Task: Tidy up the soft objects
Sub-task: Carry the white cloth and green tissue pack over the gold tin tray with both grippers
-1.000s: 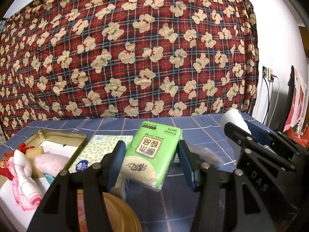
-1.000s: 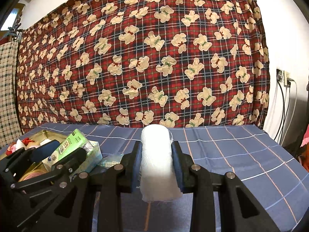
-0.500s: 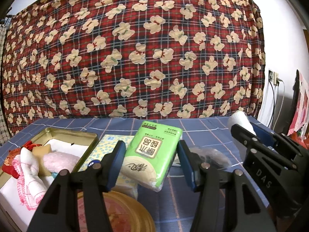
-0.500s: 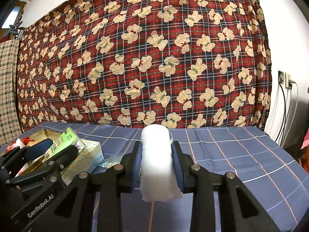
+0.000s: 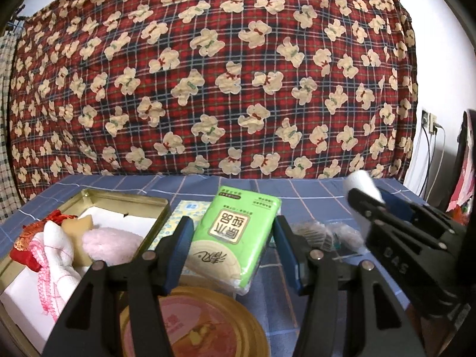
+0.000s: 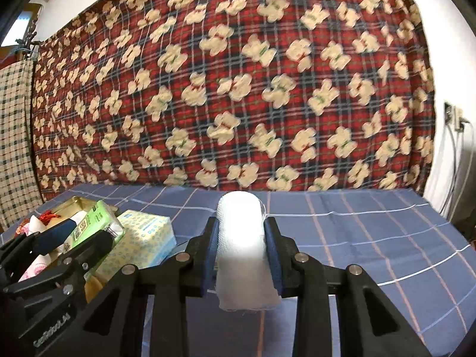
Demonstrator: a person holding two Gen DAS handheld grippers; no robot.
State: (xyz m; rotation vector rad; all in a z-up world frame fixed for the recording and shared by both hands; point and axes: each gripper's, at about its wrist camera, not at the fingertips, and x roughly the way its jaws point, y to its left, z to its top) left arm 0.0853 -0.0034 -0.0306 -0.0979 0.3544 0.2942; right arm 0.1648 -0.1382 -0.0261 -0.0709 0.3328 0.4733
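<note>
At nine o'clock the tin (image 5: 154, 208) already holds a pink puff (image 5: 111, 242) and cloths. The left gripper (image 5: 233, 245) clamps the tissue pack (image 5: 238, 235) at centre; the right gripper (image 6: 240, 245) grips a gauze roll (image 6: 241, 238). Both remain to be stowed.

A red plaid blanket (image 5: 226, 89) printed with bears is hanging behind the bench (image 6: 372, 226), which is wearing a blue checked cloth. Cables are dangling from a wall socket (image 5: 428, 120) at right.
</note>
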